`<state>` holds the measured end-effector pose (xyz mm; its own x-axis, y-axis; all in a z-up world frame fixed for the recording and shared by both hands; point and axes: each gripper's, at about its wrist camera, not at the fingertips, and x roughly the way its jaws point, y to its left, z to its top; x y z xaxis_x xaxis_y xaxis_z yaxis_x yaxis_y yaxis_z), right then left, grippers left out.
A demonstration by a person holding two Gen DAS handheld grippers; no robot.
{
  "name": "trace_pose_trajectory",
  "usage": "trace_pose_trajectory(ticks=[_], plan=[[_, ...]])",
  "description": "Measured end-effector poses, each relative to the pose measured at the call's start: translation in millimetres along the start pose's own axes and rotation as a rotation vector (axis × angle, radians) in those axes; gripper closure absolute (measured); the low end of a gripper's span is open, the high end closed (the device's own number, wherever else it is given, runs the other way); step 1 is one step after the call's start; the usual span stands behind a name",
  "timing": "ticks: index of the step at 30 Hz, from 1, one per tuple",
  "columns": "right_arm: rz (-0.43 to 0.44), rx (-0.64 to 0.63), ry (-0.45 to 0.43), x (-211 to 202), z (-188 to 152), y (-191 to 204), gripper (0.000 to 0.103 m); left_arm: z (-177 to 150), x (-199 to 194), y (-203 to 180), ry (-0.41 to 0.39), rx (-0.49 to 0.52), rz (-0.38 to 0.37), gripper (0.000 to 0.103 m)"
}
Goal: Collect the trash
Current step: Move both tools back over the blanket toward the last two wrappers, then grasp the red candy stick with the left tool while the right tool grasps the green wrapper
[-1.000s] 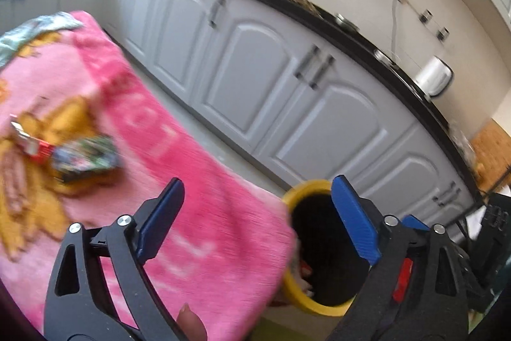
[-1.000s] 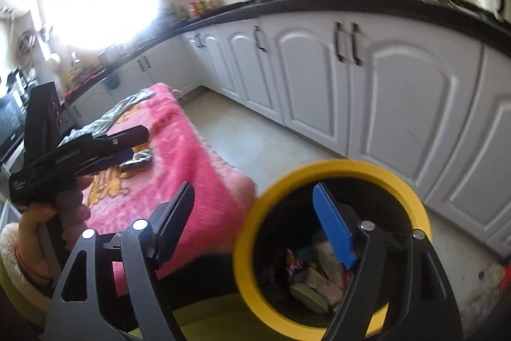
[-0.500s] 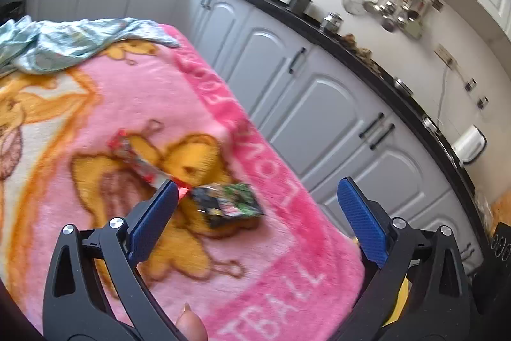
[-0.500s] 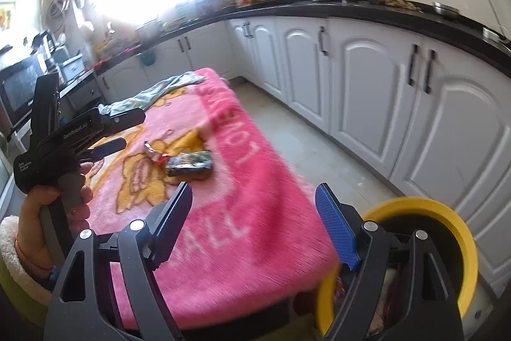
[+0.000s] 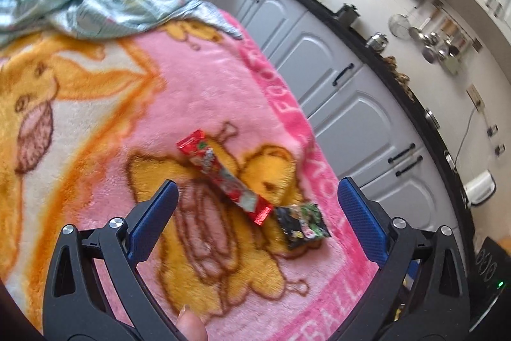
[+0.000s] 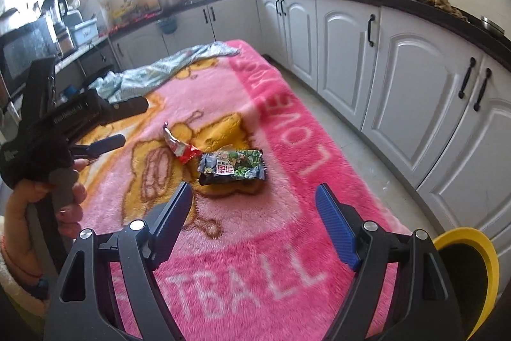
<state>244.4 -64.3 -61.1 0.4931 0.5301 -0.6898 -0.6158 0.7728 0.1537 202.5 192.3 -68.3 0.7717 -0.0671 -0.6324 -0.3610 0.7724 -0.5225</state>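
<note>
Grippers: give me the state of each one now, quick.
Left gripper: open, holding nothing, above the red wrapper.
Right gripper: open, holding nothing, short of the dark green wrapper.

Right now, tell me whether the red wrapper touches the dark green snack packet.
Cannot tell. In the left wrist view, the red wrapper's lower end meets the dark green snack packet's corner, but no contact or gap shows plainly.
</note>
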Motion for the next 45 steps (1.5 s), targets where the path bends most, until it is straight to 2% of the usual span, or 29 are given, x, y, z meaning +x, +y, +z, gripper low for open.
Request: trace_pose_trajectory(ticks=[4,7,9,13,15,16,17,18,19,20,22,23,24,31,32,36,38,39,40,42,45], plan=[[-0.003,0.016,0.044,28.5,5.9,1.0,0.027,4.9,15.7,16.5,0.047,-0.072,-0.006,0.012],[0.019,0.053,0.082,50.9,12.4,-1.4,0.033,7.9,28.9,28.8,0.083,-0.146,-0.021,0.022],[0.021,0.070,0.103,65.0,16.1,-2.4,0.035,8.8,37.1,34.7,0.105,-0.188,-0.024,0.032],[0.004,0.093,0.148,92.9,20.4,-5.2,0.038,9.7,52.4,44.3,0.132,-0.257,-0.011,0.041],[0.003,0.097,0.185,104.2,17.4,-5.3,0.050,10.2,56.0,45.6,0.124,-0.262,0.011,0.049],[0.001,0.096,0.180,106.3,15.0,-5.0,0.052,10.0,56.7,45.0,0.121,-0.260,0.020,0.051],[-0.013,0.091,0.169,105.4,13.7,-4.4,0.063,10.0,57.6,44.7,0.116,-0.254,0.035,0.057],[-0.016,0.089,0.166,104.4,12.7,-4.3,0.079,10.0,58.6,44.5,0.113,-0.247,0.052,0.068],[-0.007,0.094,0.165,103.0,11.3,-4.7,0.088,9.7,59.8,44.6,0.108,-0.234,0.079,0.074],[-0.008,0.091,0.170,101.8,9.3,-5.0,0.094,9.0,59.6,45.0,0.103,-0.226,0.089,0.077],[0.003,0.076,0.168,98.0,5.1,-4.4,0.097,8.2,59.2,45.7,0.097,-0.205,0.096,0.081],[0.009,0.068,0.168,94.8,1.9,-3.6,0.102,7.4,58.5,45.8,0.096,-0.195,0.099,0.084],[0.017,0.069,0.171,92.3,-0.7,-3.5,0.102,6.5,57.8,46.8,0.096,-0.186,0.107,0.088],[0.082,0.083,0.173,68.4,-19.5,-5.6,0.102,-2.6,45.7,49.9,0.100,-0.154,0.053,0.094],[0.086,0.080,0.171,66.1,-20.1,-5.7,0.102,-4.7,42.6,49.7,0.101,-0.151,0.040,0.098],[0.125,0.068,0.129,48.2,-21.9,-1.4,0.102,-10.5,27.4,43.9,0.080,-0.125,0.015,0.100],[0.138,0.074,0.109,46.4,-18.4,-1.4,0.081,-11.7,19.2,39.6,0.067,-0.107,0.003,0.100],[0.110,0.072,0.094,45.5,-16.1,-0.7,0.054,-11.5,13.1,36.9,0.056,-0.094,-0.003,0.100],[0.091,0.070,0.073,44.4,-14.4,0.9,0.041,-10.4,8.7,34.5,0.045,-0.085,-0.007,0.100],[0.111,0.059,0.049,45.6,-9.8,6.6,0.041,-8.0,-2.5,30.4,0.024,-0.068,-0.022,0.100],[0.105,0.007,0.055,60.0,-2.5,24.3,0.030,0.0,-21.0,19.6,-0.009,-0.036,-0.057,0.100]])
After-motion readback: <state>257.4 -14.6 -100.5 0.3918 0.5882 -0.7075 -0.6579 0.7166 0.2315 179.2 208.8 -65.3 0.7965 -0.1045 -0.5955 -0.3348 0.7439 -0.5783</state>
